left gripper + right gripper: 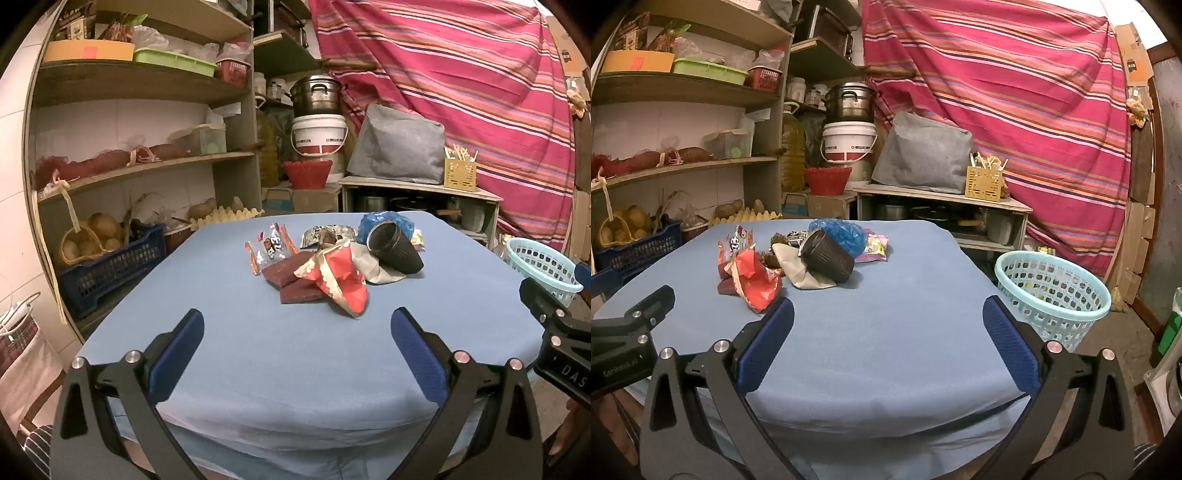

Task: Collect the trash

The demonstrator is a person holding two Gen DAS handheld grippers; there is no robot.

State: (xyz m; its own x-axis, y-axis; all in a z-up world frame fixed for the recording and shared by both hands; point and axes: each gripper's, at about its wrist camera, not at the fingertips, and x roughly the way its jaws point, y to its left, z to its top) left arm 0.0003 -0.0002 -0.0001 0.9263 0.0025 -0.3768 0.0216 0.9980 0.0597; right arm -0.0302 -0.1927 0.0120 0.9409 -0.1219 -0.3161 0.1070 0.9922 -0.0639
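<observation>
A heap of trash lies mid-table on the blue cloth point(295, 354): a crumpled red wrapper point(340, 277) point(753, 282), dark brown slabs point(286, 275), a black ribbed cup point(397, 249) point(827, 258) on its side, a blue plastic bag point(388, 221) point(846, 230), a striped snack wrapper point(271, 247) point(737, 240), and grey paper point(803, 271). My left gripper point(297, 325) stands open near the table's front edge, short of the heap, nothing between its fingers. My right gripper point(888, 314) is open too, empty, right of the heap. A light-blue perforated basket point(1052, 291) point(543, 267) sits off the table's right side.
Shelves point(140, 162) with crates, potatoes and boxes line the left. Behind the table stand a white bucket point(319, 134) with a pot on it, a red bowl point(306, 173), a grey bag point(397, 146) on a low cabinet, and a striped pink cloth point(1015, 92).
</observation>
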